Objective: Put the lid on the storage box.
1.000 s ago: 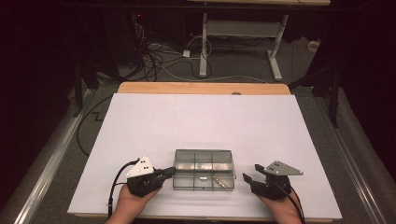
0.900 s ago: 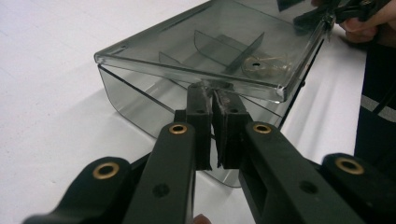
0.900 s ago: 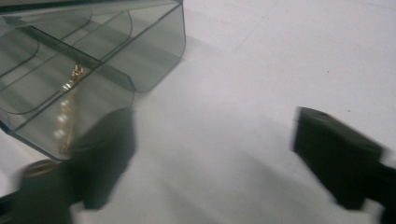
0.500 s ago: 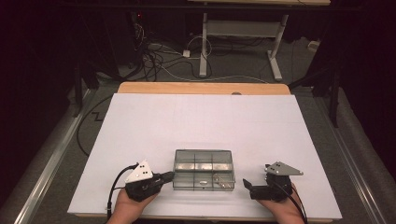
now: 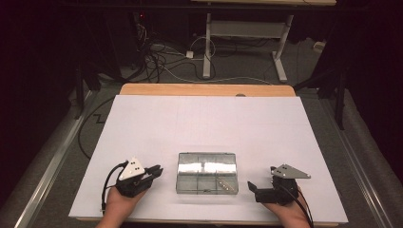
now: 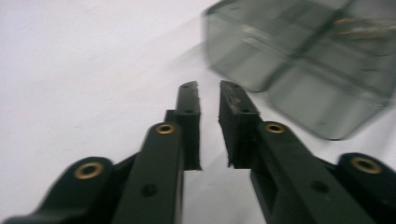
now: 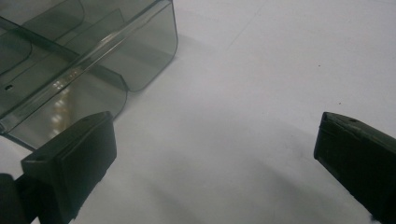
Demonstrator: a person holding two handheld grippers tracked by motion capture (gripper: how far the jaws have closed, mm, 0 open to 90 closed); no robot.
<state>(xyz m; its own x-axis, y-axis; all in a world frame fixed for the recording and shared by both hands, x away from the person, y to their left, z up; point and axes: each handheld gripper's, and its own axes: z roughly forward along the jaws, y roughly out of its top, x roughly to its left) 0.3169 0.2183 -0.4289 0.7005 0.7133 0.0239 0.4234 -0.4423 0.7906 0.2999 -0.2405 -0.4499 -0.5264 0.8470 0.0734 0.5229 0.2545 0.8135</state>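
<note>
Clear box (image 5: 207,172) between both tools — left tool (image 5: 154,171) slightly parted, empty — right tool (image 5: 253,190) wide open, empty.

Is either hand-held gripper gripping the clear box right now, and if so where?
No. The left hand-held gripper, jaws just opening, stands narrowly apart beside the clear compartment box with nothing between them. The right hand-held gripper gapes wide over bare table.

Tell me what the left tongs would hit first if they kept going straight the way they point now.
Most likely the clear compartment box. The left tongs, slightly parted with nothing between them, point along the white table toward the box's near corner. They could slip just past that corner; depth is hard to judge.
</note>
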